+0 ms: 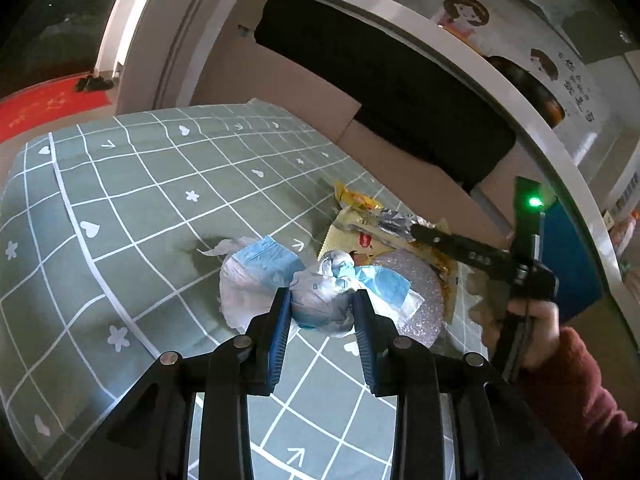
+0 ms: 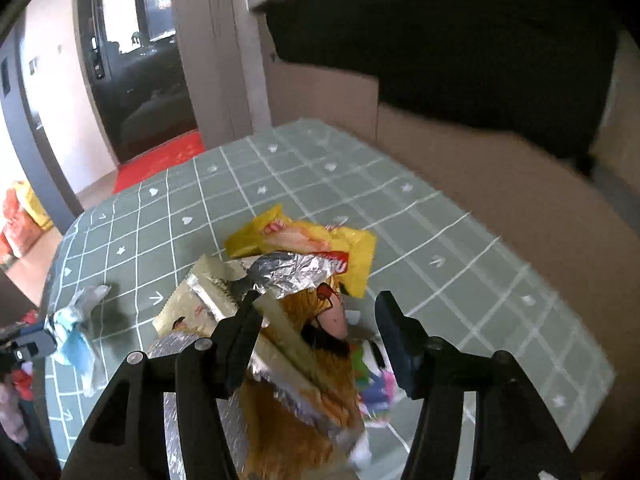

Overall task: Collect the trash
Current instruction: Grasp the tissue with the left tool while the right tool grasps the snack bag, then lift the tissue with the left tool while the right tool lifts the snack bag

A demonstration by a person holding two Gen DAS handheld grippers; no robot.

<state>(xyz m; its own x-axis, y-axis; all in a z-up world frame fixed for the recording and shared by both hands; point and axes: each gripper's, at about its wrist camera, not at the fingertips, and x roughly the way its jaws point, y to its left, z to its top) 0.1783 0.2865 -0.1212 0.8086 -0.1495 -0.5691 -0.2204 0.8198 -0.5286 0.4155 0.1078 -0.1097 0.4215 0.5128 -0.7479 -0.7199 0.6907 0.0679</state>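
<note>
- Left gripper [image 1: 322,300], lower centre of the left wrist view: blue pads pinching a crumpled white-and-blue wrapper wad [image 1: 320,300], pads touching it on both sides.
- More of that white/blue wrapper [image 1: 256,268] spreads to the left of the fingers, lying on the green grid tablecloth [image 1: 132,200].
- Right gripper [image 2: 316,316], lower centre of the right wrist view: jaws spread; no clear clamp. Its left finger touches the snack wrapper pile; the right finger [image 2: 394,332] stands apart from it.
- Snack wrapper pile [image 2: 304,344] sits between and under the right fingers: yellow packet [image 2: 352,248] at the top, silver foil [image 2: 292,272] just below it, pale cream packet [image 2: 208,292] to the left.
- Round glittery silver disc [image 1: 416,280] under the pile, centre right of the left wrist view.
- Right gripper also seen at right of the left wrist view, held by a hand [image 1: 532,332] in a dark red sleeve [image 1: 580,392]; its tip is on the foil.
- Cardboard wall [image 2: 460,168] behind the table, red mat [image 1: 52,104] upper left.
- Right wrist view is motion-blurred.
</note>
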